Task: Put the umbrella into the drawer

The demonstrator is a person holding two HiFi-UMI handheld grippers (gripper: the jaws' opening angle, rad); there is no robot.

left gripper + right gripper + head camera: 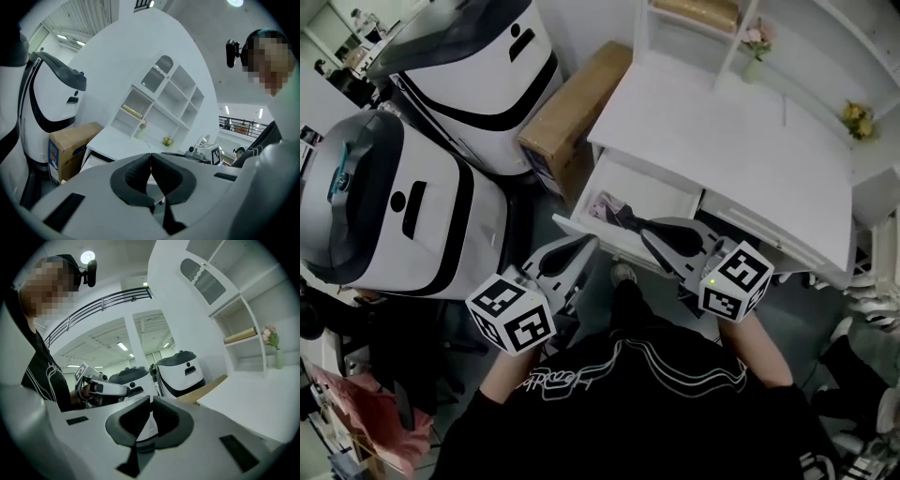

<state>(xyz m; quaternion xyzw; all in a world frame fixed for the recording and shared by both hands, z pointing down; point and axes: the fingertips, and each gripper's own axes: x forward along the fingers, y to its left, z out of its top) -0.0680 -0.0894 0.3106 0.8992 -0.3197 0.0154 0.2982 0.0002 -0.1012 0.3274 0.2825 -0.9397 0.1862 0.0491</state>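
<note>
In the head view the white drawer stands pulled out from the desk. The folded umbrella, patterned with a dark strap, lies at the drawer's left end. Both grippers hang in front of the drawer, raised and apart from the umbrella. My left gripper is shut with nothing in it, and its pads meet at the tip. My right gripper is also shut and empty, its tip just short of the drawer's front edge; its pads touch. Each gripper view shows the other gripper across from it.
A white desk with a shelf unit carries a small vase of flowers and a yellow bunch. A cardboard box leans left of the desk. Two large white-and-black machines stand at the left.
</note>
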